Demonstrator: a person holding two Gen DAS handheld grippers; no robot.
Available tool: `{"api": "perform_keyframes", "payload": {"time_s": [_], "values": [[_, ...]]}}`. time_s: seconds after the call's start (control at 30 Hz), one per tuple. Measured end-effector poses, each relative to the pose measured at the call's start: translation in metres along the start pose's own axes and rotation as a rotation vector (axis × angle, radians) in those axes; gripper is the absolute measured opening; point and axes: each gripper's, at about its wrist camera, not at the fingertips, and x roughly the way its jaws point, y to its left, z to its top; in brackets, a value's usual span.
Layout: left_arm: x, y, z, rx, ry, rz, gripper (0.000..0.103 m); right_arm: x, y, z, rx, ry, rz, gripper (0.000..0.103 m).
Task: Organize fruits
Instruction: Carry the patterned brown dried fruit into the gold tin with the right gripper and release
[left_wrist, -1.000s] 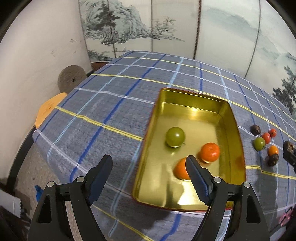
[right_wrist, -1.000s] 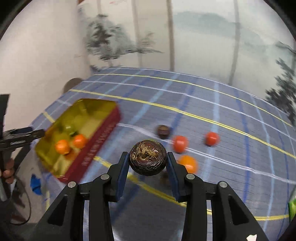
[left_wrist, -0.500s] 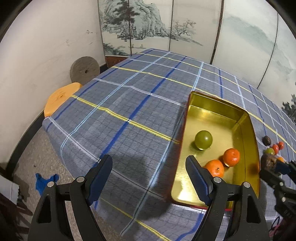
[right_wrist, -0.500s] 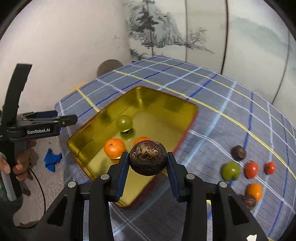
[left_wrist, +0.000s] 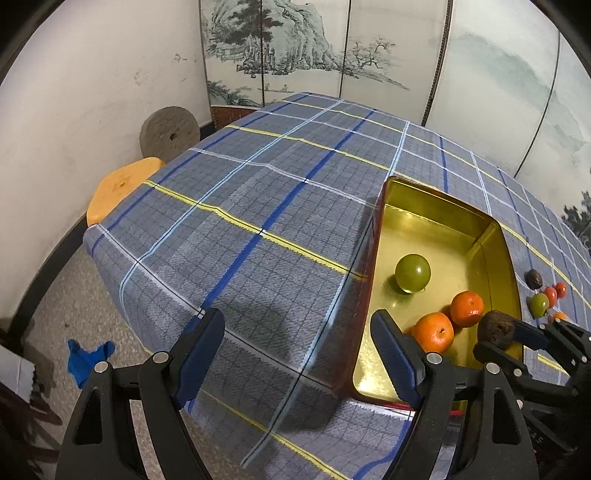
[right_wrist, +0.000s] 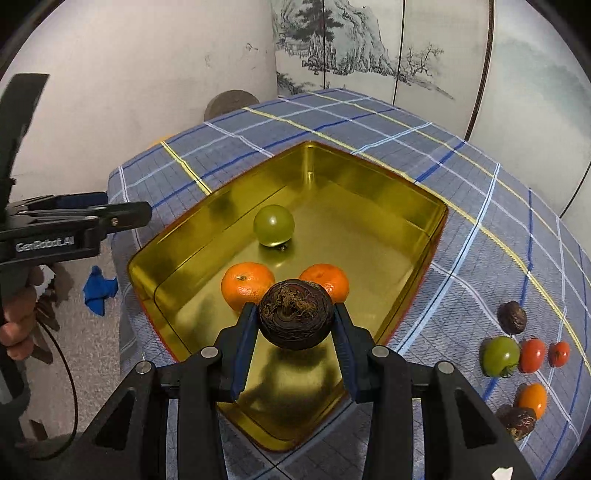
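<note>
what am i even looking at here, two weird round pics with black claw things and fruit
No robot: a person holds a hand-held gripper in each hand, each with a fisheye camera looking along its fingers. One picture comes from the left gripper, open and empty above the checked tablecloth. The other comes from the right gripper, shut on a dark brown fruit above the gold tin. The tin holds a green fruit and two oranges. More small fruits lie on the cloth.

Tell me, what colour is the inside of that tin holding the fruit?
Shiny gold inside the tin, with a red outer edge; the right wrist view shows it best.
</note>
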Motion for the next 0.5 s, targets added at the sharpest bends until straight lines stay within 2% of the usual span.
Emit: {"api": "perform_keyframes", "payload": {"time_s": [0.5], "values": [[-0.001, -0.007, -0.003, 0.02, -0.001, -0.007, 0.081, 0.018, 0.007, 0.005, -0.048, 0.009, -0.052, 0.037]]}}
